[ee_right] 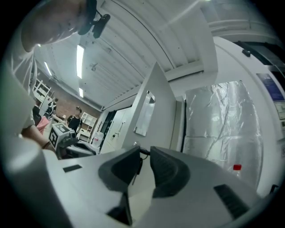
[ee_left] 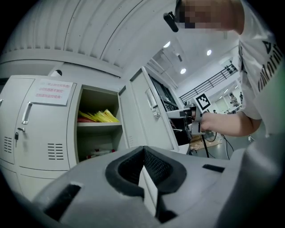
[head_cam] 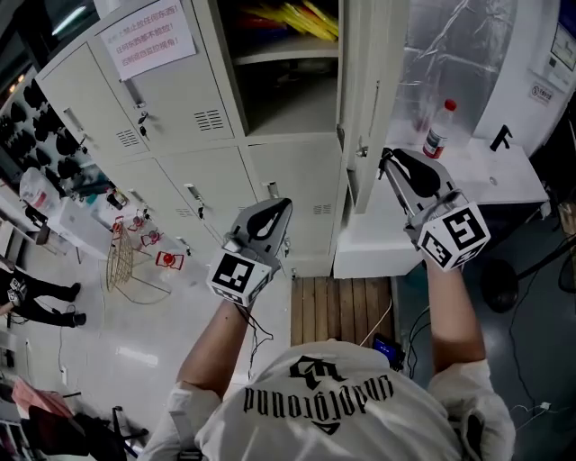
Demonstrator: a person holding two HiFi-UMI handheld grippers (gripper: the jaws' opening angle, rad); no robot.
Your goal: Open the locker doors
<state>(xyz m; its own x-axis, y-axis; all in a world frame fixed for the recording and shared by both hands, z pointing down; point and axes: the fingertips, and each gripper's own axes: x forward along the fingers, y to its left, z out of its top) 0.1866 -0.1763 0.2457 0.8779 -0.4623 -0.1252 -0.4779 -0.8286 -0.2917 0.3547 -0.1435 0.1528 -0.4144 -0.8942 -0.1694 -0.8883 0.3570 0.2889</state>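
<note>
The bank of grey lockers point(head_cam: 180, 99) has one upper door point(head_cam: 369, 90) swung open to the right. The left claw point(ee_left: 143, 149) is closed and empty, before the lower doors. The right claw point(ee_right: 145, 152) stands a little apart at the open door, with a small key point(ee_right: 136, 171) between its tips.

Lockers point(head_cam: 175, 103) are painted pale grey — shelved items point(head_cam: 301, 16) are coloured yellow, the bottle point(head_cam: 437, 133) is capped red, the notice point(head_cam: 148, 36) printed red.
</note>
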